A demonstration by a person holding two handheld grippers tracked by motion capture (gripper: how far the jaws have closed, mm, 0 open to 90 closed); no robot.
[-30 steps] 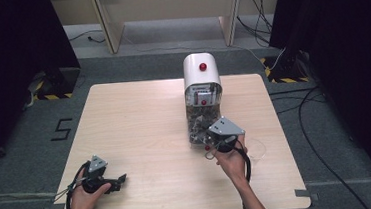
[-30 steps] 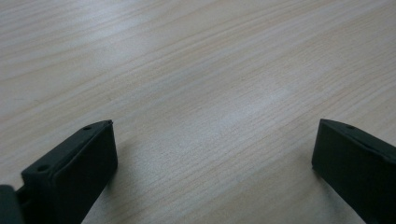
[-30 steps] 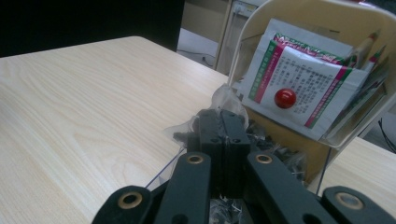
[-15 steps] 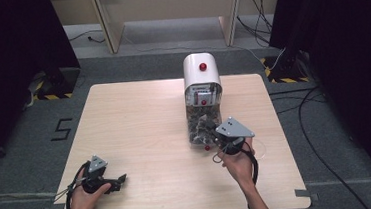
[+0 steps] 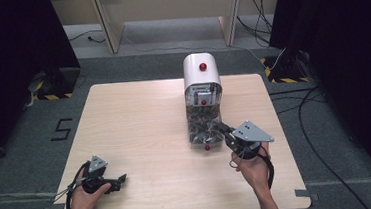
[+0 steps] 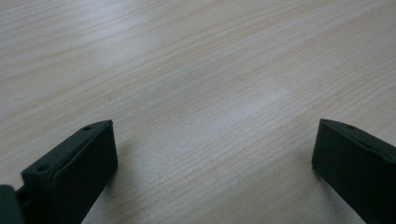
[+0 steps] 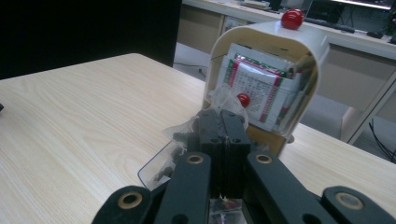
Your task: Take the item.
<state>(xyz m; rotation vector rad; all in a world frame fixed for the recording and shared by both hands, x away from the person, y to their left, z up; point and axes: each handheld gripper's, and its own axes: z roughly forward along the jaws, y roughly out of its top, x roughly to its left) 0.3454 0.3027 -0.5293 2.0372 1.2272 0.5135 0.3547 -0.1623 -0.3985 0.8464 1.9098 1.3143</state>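
One dispenser (image 5: 202, 90) lies lengthwise, seemingly facing forward.

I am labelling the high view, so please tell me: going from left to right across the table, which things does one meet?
Left hand-held gripper → white container with red knobs → right hand-held gripper, beside the container's clear front flap.

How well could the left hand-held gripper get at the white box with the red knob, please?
Probably yes: the left hand-held gripper sits open, with bare table between it and the white box.
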